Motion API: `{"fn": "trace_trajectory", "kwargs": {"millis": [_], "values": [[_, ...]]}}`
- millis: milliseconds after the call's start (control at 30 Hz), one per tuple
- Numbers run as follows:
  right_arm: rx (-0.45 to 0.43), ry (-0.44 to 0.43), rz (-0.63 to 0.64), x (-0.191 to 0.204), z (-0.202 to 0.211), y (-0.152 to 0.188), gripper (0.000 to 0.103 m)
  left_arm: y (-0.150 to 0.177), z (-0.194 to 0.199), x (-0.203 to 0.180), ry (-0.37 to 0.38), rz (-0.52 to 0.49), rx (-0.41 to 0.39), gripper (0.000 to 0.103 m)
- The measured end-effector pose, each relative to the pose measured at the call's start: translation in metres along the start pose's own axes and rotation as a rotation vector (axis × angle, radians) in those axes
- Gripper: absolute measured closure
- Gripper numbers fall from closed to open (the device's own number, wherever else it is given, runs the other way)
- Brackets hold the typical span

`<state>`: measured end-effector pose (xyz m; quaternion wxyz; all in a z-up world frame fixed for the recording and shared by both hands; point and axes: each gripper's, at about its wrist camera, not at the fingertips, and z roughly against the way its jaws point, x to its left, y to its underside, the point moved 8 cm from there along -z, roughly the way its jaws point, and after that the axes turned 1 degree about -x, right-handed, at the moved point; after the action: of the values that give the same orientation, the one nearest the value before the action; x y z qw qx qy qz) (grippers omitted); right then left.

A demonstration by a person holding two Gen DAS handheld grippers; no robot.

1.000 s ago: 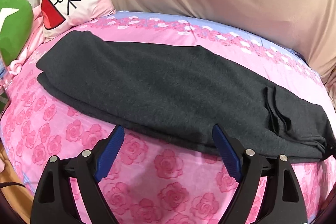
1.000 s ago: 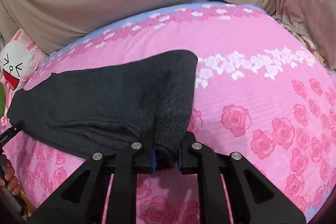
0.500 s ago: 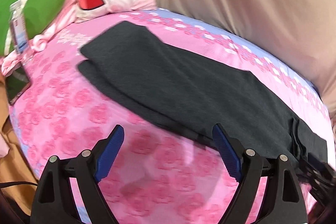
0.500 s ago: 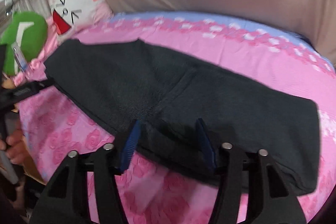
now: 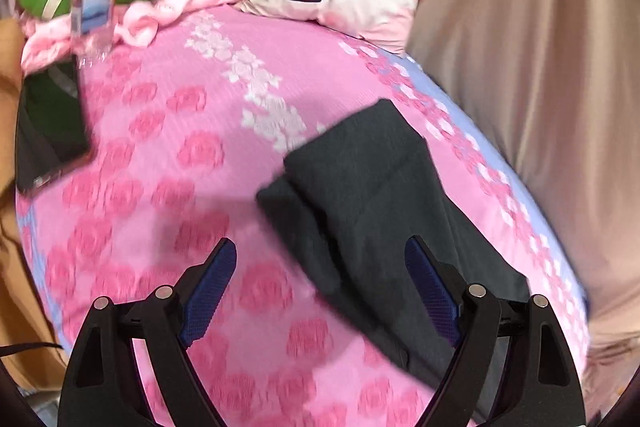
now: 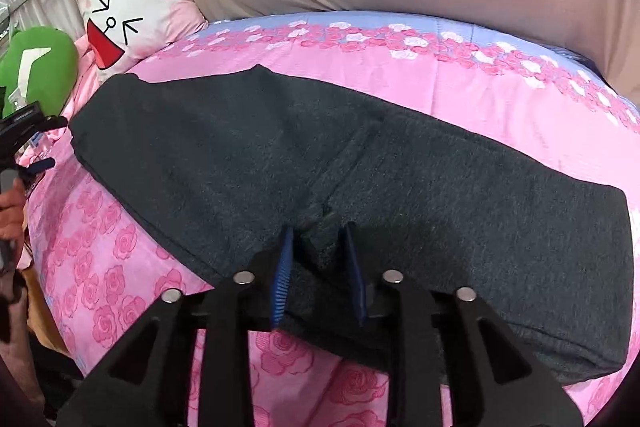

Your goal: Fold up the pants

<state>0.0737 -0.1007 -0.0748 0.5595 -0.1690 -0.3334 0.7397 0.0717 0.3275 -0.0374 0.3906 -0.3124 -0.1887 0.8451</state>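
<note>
The right gripper (image 6: 318,239) tilts down over the near edge of the dark grey knit pants (image 6: 400,179), its ribbed blue pads straddling a small raised pucker of cloth, jaws just easing apart and barely gripping it. The left gripper (image 5: 320,259) angles down at the pants' far-left end, jaws wide and empty. The pants lie folded lengthwise across the pink rose-print bedspread (image 6: 460,83); beyond sit a rabbit-face cushion (image 6: 132,23) and a green plush pillow (image 6: 36,67).
</note>
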Motion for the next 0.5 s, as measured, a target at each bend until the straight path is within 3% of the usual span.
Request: {"fn": "trace_trajectory", "kwargs": {"millis": [67, 133, 167, 300, 367, 467, 500], "values": [[-0.001, -0.001, -0.008, -0.002, -0.002, -0.004, 0.078, -0.004, -0.013, -0.006, -0.009, -0.006, 0.023, 0.019], [-0.007, 0.009, -0.031, -0.008, -0.002, -0.011, 0.092, -0.004, -0.021, -0.01, -0.001, 0.0, 0.04, 0.019], [-0.012, -0.012, -0.053, -0.009, 0.0, -0.015, 0.092, -0.003, -0.024, -0.012, 0.001, -0.002, 0.048, 0.019], [-0.091, -0.076, -0.086, 0.0, 0.022, -0.044, 0.093, 0.001, -0.031, -0.017, 0.009, -0.017, 0.064, 0.019], [-0.062, -0.108, -0.047, 0.017, 0.013, -0.047, 0.092, 0.003, -0.035, -0.017, 0.007, -0.011, 0.071, 0.018], [-0.004, -0.04, 0.022, 0.031, -0.014, -0.03, 0.086, 0.004, -0.04, -0.017, 0.009, 0.002, 0.079, 0.017], [-0.015, -0.025, 0.026, 0.033, -0.014, -0.026, 0.083, 0.003, -0.039, -0.017, 0.019, 0.009, 0.064, 0.024]]}}
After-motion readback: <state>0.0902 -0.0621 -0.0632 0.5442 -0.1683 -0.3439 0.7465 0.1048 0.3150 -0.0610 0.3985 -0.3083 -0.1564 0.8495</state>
